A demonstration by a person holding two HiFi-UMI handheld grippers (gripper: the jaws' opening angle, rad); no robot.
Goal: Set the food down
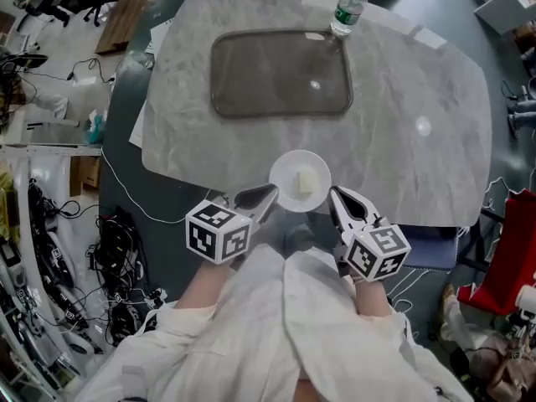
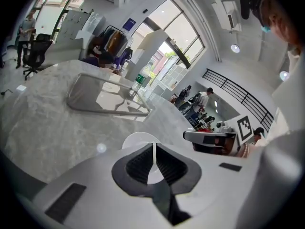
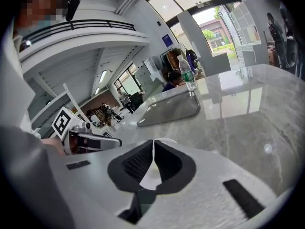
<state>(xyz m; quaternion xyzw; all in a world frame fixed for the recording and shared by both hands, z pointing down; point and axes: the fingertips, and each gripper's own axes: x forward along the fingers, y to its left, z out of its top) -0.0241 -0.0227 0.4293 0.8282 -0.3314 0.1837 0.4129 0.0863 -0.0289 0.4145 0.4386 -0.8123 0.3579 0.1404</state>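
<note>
A small white plate (image 1: 289, 167) with a pale piece of food (image 1: 306, 180) on it is at the near edge of the grey marble table (image 1: 419, 82). My left gripper (image 1: 268, 194) is shut on the plate's left rim, and my right gripper (image 1: 333, 193) is shut on its right rim. In the left gripper view the rim runs as a thin white line between the shut jaws of the left gripper (image 2: 154, 148), with the plate (image 2: 138, 139) beyond. The right gripper view shows the right gripper (image 3: 153, 146) pinching the plate (image 3: 151, 175) the same way. Whether the plate touches the table I cannot tell.
A dark rectangular tray (image 1: 280, 72) lies on the table beyond the plate. A plastic water bottle (image 1: 349, 5) stands at the tray's far right corner. Cables and clutter cover the floor to the left (image 1: 50, 224). A person's white sleeves (image 1: 276, 325) fill the bottom.
</note>
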